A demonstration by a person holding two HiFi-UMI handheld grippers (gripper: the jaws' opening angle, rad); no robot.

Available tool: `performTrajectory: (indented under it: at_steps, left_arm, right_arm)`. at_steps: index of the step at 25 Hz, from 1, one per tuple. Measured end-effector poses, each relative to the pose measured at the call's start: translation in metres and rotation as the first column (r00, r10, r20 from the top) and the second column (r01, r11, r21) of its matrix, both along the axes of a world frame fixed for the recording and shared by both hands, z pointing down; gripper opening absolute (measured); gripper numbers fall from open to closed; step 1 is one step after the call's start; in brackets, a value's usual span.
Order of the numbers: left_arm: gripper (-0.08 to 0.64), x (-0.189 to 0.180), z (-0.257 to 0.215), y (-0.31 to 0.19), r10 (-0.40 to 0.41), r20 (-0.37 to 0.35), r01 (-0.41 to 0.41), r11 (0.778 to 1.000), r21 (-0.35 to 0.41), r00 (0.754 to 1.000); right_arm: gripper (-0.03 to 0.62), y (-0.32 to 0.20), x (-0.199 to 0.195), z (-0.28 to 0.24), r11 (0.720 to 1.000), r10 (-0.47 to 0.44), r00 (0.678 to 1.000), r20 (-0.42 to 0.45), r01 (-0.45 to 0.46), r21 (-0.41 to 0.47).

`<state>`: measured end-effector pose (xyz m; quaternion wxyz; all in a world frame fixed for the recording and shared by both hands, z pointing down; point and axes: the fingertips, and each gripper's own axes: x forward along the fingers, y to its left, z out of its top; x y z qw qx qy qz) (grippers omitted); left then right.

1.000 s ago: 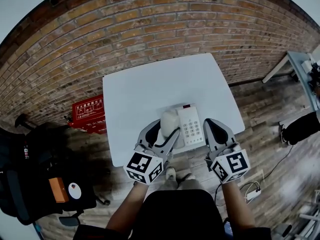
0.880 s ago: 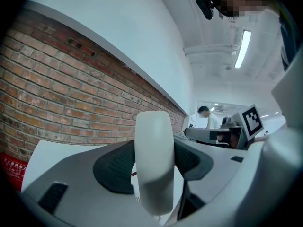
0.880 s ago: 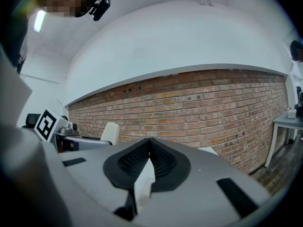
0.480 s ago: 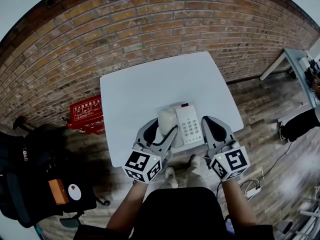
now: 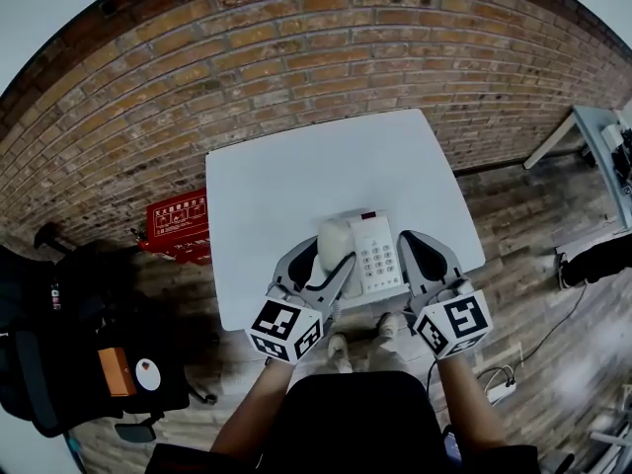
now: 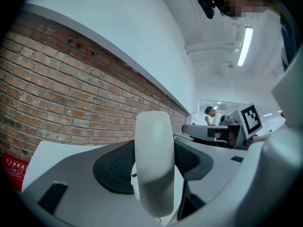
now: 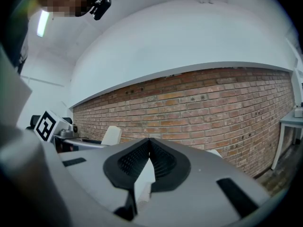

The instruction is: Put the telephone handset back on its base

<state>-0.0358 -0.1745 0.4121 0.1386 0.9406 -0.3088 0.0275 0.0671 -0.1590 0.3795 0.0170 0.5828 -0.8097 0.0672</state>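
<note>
Though beside handset [image 5: 336, 237], keypad [image 5: 379, 256] print illegible

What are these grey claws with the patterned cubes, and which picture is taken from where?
No robot here: a person holds a two-jaw gripper in each hand, and the patterned cubes are part of those grippers. The top-down picture comes from a camera on the person's head. The other two come from cameras riding on each gripper, looking along its jaws. On the white table sits a white telephone base with a keypad. The left gripper is shut on the white handset, at the base's left side. The right gripper is shut with nothing between its jaws, just right of the base.
</note>
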Motion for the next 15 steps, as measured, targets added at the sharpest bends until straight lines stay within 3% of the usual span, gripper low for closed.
performTrajectory:
  at_steps: [15]
  left_arm:
    - [0.250,0.014,0.019,-0.004,-0.112,0.053,0.114,0.993,-0.039,0.992]
  right_arm:
    - [0.014,-0.019,0.019,0.003,0.995,-0.103,0.994,0.023,0.103,-0.009]
